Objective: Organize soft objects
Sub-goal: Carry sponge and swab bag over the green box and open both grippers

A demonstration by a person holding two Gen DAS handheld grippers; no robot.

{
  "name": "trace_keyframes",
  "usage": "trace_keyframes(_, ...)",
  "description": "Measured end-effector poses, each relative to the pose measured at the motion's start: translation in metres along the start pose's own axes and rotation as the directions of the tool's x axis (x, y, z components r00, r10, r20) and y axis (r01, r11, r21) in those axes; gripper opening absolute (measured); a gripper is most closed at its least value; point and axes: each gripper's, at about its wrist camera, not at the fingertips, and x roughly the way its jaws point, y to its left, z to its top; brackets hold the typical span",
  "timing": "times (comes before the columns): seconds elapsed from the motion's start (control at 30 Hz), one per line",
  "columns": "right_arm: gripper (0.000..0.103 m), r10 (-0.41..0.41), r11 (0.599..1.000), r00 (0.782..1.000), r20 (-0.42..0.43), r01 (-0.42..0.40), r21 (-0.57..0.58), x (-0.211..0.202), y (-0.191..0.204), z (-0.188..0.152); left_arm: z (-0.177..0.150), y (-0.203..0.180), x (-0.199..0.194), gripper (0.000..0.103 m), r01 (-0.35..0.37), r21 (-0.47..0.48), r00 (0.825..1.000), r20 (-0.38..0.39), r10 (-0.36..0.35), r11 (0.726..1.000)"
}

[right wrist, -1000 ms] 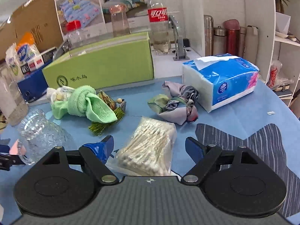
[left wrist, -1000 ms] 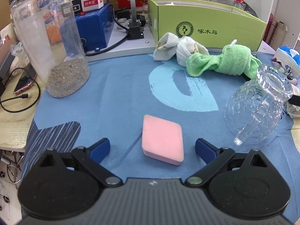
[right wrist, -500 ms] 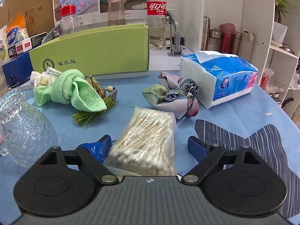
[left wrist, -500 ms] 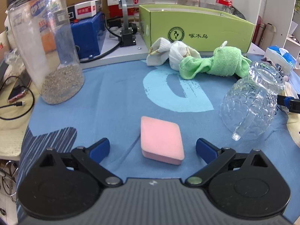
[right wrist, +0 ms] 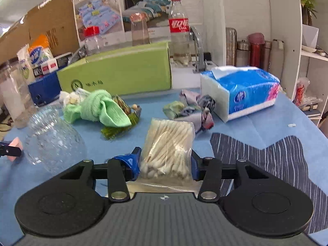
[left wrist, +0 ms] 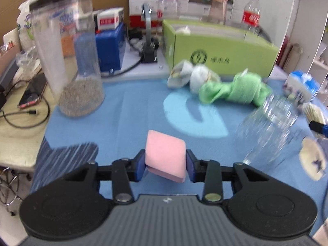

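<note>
Both tools have just closed on soft goods: the left tool [left wrist: 165,167] clamps a pink rectangular foam sponge [left wrist: 165,155], tilted just above the blue cloth-covered bench [left wrist: 133,110], while the right tool [right wrist: 165,166] grips a clear plastic bag of cotton swabs [right wrist: 168,145]. The knotted green towel [right wrist: 98,108] and crumpled grey patterned cloth [right wrist: 194,110] lie unsorted; sorting looks barely begun.

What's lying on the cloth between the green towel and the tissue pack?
In the right wrist view, a crumpled patterned cloth lies between the green towel and the tissue pack.
</note>
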Motion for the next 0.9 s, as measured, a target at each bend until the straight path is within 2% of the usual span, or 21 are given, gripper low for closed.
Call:
trace_keyframes(0.1,0.032,0.035,0.999,0.993,0.112,-0.032,-0.028,-0.006,0.003,0.038,0.037,-0.006,-0.008,0.038,0.009,0.017,0.996,0.084,-0.011,1.000)
trace_keyframes(0.17,0.032,0.064,0.997,0.984,0.165,-0.054,-0.062,0.005,0.007,0.071,0.068,-0.014,-0.005,0.038,0.023,0.034,0.990,0.136,-0.027,0.999)
trace_keyframes(0.27,0.032,0.089,0.991,0.976,0.198,-0.068,-0.113,0.035,0.015,0.116,0.118,-0.026,0.013,0.038,0.034,0.053,0.983,0.176,-0.043,0.998)
trace_keyframes(0.43,0.033,0.111,0.984,0.980,0.162,-0.086,-0.154,0.107,0.029,0.169,0.189,-0.048,0.061,0.038,0.016,0.087,0.981,0.190,-0.032,0.996)
trace_keyframes(0.6,0.036,0.122,0.977,0.990,0.064,-0.109,-0.182,0.170,0.039,0.182,0.223,-0.061,0.119,0.039,-0.021,0.114,0.991,0.137,0.005,0.993)
trace_keyframes(0.67,0.036,0.111,0.978,0.994,0.010,-0.107,-0.180,0.192,0.042,0.180,0.229,-0.062,0.139,0.045,-0.014,0.114,0.995,0.104,0.002,0.993)
trace_keyframes(0.7,0.038,0.094,0.980,0.995,-0.020,-0.096,-0.176,0.200,0.044,0.179,0.230,-0.062,0.147,0.072,-0.016,0.112,0.996,0.086,0.007,0.994)
trace_keyframes(0.73,0.039,0.063,0.982,0.996,-0.060,-0.073,-0.174,0.209,0.046,0.179,0.230,-0.063,0.152,0.086,-0.022,0.107,0.997,0.082,0.014,0.994)
trace_keyframes(0.77,0.040,0.050,0.982,0.996,-0.080,-0.064,-0.179,0.213,0.047,0.178,0.229,-0.063,0.153,0.085,-0.022,0.106,0.995,0.094,0.012,0.994)
trace_keyframes(0.9,0.046,0.060,0.985,0.998,-0.017,-0.062,-0.161,0.205,0.045,0.179,0.225,-0.063,0.149,0.087,-0.013,0.110,0.994,0.112,0.000,0.994)
